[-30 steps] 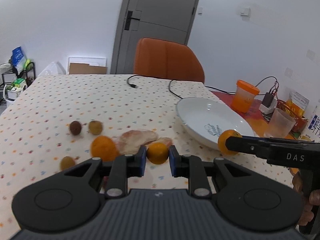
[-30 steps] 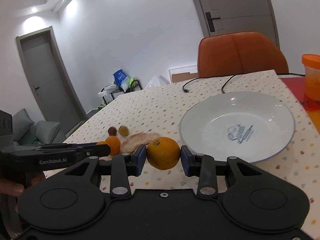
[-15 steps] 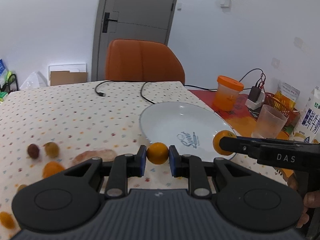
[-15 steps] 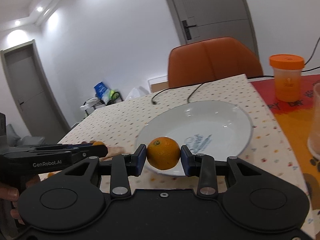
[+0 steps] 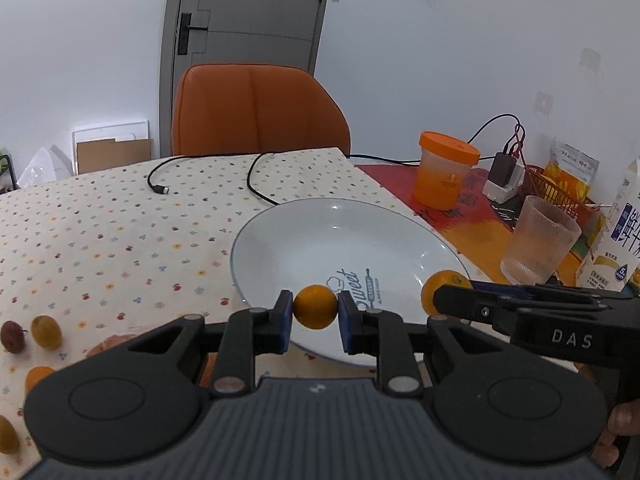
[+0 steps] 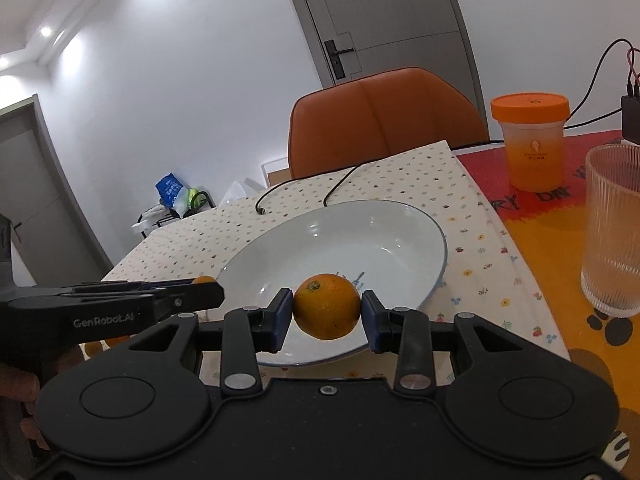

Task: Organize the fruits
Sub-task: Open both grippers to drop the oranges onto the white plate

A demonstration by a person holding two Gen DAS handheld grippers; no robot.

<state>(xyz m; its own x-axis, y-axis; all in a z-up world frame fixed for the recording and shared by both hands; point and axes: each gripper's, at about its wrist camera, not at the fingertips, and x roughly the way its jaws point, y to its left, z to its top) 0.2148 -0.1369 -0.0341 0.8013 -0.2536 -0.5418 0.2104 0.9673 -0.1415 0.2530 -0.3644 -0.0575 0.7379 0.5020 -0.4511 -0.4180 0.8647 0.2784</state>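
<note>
Left of the white round ceramic plate, a dark red fruit and a small olive-green fruit lie on the dotted tablecloth. The left gripper is clenched on a small smooth orange over the plate's near rim. The right gripper grips a larger dimpled orange above the plate's near side. A ribbed clear glass stands right of the plate.

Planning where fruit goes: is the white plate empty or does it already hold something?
Empty: the plate shows only its printed logo; both oranges hang above it, gripped.
</note>
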